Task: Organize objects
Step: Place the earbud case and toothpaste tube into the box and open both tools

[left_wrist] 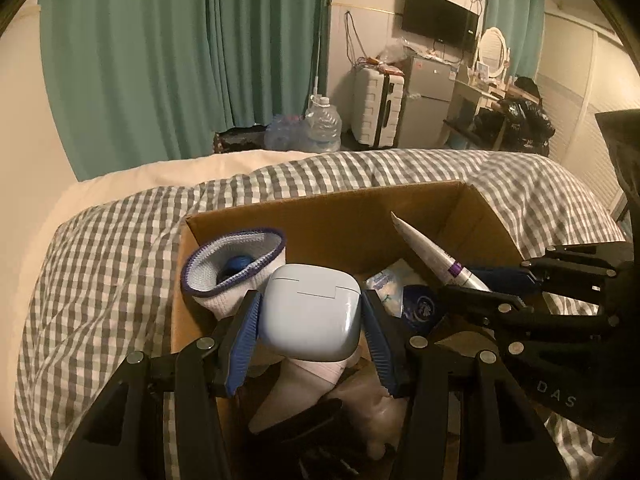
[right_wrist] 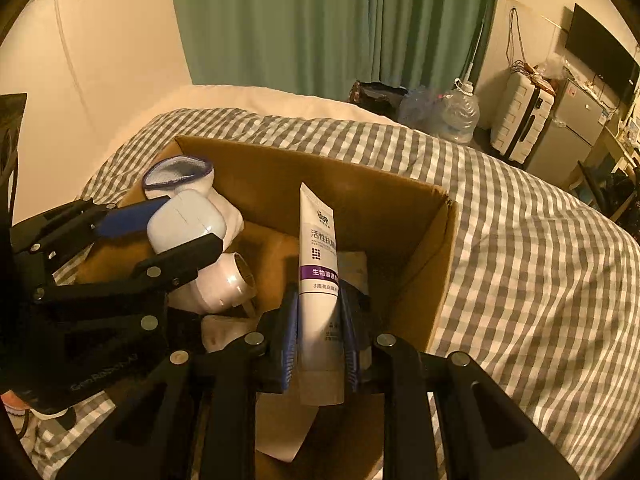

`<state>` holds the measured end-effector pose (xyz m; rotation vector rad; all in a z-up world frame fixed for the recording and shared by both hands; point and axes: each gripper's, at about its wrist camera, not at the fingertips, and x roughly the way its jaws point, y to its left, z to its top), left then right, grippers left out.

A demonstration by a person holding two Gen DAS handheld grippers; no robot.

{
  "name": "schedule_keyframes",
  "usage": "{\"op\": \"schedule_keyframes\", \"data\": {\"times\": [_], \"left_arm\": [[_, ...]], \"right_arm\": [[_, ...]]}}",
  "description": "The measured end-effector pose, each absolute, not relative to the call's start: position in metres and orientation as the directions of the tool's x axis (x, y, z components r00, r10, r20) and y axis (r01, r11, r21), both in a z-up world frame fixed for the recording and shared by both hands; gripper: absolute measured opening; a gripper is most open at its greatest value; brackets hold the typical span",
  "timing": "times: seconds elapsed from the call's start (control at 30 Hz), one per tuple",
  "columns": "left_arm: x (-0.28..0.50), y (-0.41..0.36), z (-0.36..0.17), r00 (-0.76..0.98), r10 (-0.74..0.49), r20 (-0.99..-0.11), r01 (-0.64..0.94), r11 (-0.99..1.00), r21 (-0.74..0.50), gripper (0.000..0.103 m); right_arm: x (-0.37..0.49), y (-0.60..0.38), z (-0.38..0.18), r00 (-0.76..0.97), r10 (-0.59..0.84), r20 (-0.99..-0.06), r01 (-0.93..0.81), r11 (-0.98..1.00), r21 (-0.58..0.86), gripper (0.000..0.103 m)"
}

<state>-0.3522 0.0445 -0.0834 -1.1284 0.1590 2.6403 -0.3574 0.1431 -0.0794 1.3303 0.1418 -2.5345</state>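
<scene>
Clamped on both sides. Left gripper squeezing a pale earbud case across its width, blue pads flat against its rounded flanks, held above the near left part of the cardboard box. Right gripper pinched on the lower body of a white tube, crimped end pointing up and away toward the far wall of the box, cap end hidden below the jaws.

Judged step: lowering or lifting these two items at the box, direction not readable from here.

To do it well:
- Keep pressure on the case light and even; smooth curved shell, likely to squirt out forward if squeezed harder.
- Hold the tube near its stiffer lower part, as now; soft body, apt to bend.
- Keep the two grippers apart while moving; close neighbours here, linkages nearly overlapping over the middle of the box.
- Mind the contents beneath: a white sock with a purple cuff at the far left, a white cylindrical device under the case, a blue-and-white packet toward the right.
- Release only once each item rests on something, not from height.

Box sitting on a checked quilt, soft footing, so no pressing on the walls.
</scene>
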Motion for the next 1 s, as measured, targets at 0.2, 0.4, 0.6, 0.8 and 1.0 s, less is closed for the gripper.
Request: {"op": "schedule_keyframes", "data": {"times": [0.2, 0.4, 0.6, 0.8, 1.0], "left_arm": [[-0.349, 0.037, -0.087, -0.654, 0.203, -0.729, -0.273, -0.962, -0.023, 0.057], [-0.335, 0.021, -0.079, -0.678, 0.218, -0.702, -0.257, -0.965, -0.051, 0.08], [-0.315, 0.013, -0.047, -0.719, 0.187, -0.669, -0.242, -0.97, -0.011, 0.085], [-0.287, 0.009, 0.007, -0.786, 0.16, -0.597, -0.223, -0.974, 0.033, 0.094], [-0.251, 0.0, 0.055, -0.836, 0.142, -0.53, -0.2, -0.978, 0.053, 0.098]], "right_arm": [[-0.352, 0.145, -0.074, -0.552, -0.199, -0.81, 0.273, -0.961, 0.049, 0.036], [-0.339, 0.152, -0.056, -0.596, -0.208, -0.775, 0.241, -0.968, 0.075, 0.049], [-0.314, 0.156, -0.022, -0.668, -0.176, -0.723, 0.188, -0.98, 0.065, 0.074], [-0.286, 0.159, 0.02, -0.735, -0.117, -0.668, 0.142, -0.99, 0.017, 0.087], [-0.249, 0.166, 0.067, -0.801, -0.09, -0.592, 0.106, -0.994, 0.007, 0.092]]}}
